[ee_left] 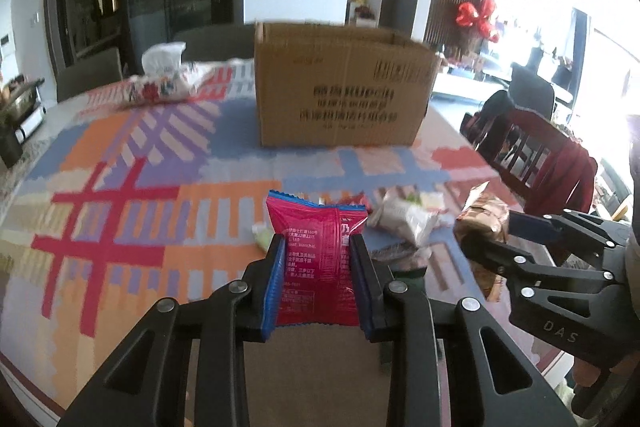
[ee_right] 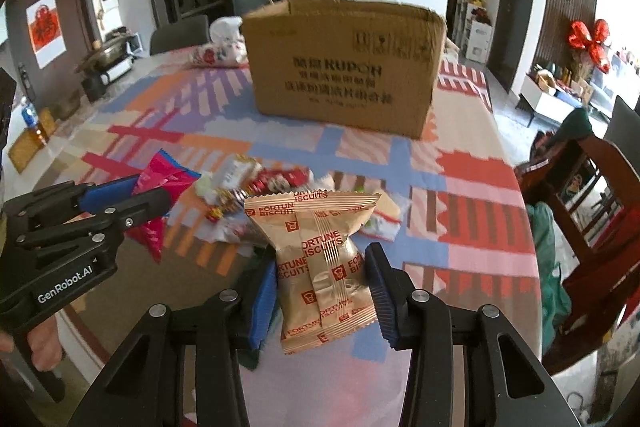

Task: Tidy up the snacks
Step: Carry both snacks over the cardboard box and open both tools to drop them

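Ahead of us the cloth (ee_right: pixel 472 187) lies bare between the snack pile (ee_right: pixel 256 187) and the box (ee_right: pixel 344 67), so either gripper could pass there. The box stands upright with its top open. Left of it a tissue pack (ee_left: pixel 168 79) blocks the far corner. A chair (ee_right: pixel 592 211) crowds the table's right edge. The two grippers hang close side by side.

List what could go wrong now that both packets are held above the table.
1. The left tongs pinch the slick pink packet only at its sides; it may slip out.
2. The right tongs hold the gold biscuit packet near its crumpled middle, which could crush the biscuits.
3. The cardboard box has tall walls; a low carry could hit its rim.
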The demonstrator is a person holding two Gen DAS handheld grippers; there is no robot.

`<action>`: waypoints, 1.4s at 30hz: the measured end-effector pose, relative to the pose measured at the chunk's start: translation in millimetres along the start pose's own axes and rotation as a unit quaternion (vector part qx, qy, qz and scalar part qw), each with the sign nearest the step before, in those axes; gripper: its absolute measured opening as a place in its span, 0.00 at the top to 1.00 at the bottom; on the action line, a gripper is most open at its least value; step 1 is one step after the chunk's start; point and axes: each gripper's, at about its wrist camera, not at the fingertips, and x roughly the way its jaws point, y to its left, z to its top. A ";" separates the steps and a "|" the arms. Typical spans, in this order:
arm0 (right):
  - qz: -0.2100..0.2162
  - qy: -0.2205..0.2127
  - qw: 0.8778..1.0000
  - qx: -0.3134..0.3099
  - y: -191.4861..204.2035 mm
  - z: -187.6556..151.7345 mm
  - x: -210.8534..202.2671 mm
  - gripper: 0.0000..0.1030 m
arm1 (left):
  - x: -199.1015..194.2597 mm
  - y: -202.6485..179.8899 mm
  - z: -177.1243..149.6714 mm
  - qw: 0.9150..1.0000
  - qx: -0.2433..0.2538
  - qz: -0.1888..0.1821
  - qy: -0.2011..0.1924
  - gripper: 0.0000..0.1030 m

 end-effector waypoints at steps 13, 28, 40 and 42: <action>0.014 -0.084 0.996 -0.002 -5.7 63.8 -25.5 0.58 | -19.3 3.6 64.4 0.999 0.005 -0.033 -0.035 0.70; 0.021 -0.127 0.991 0.022 -36.6 162.6 -6.0 0.57 | 25.6 13.7 167.4 0.998 0.017 -0.029 -0.047 0.70; 0.024 -0.114 0.993 0.027 -63.1 239.4 33.5 0.57 | 80.4 22.1 237.2 0.999 0.014 -0.021 -0.032 0.70; 0.026 -0.106 0.994 0.028 -66.7 248.2 42.4 0.57 | 93.8 23.2 246.4 0.999 0.010 -0.025 -0.019 0.70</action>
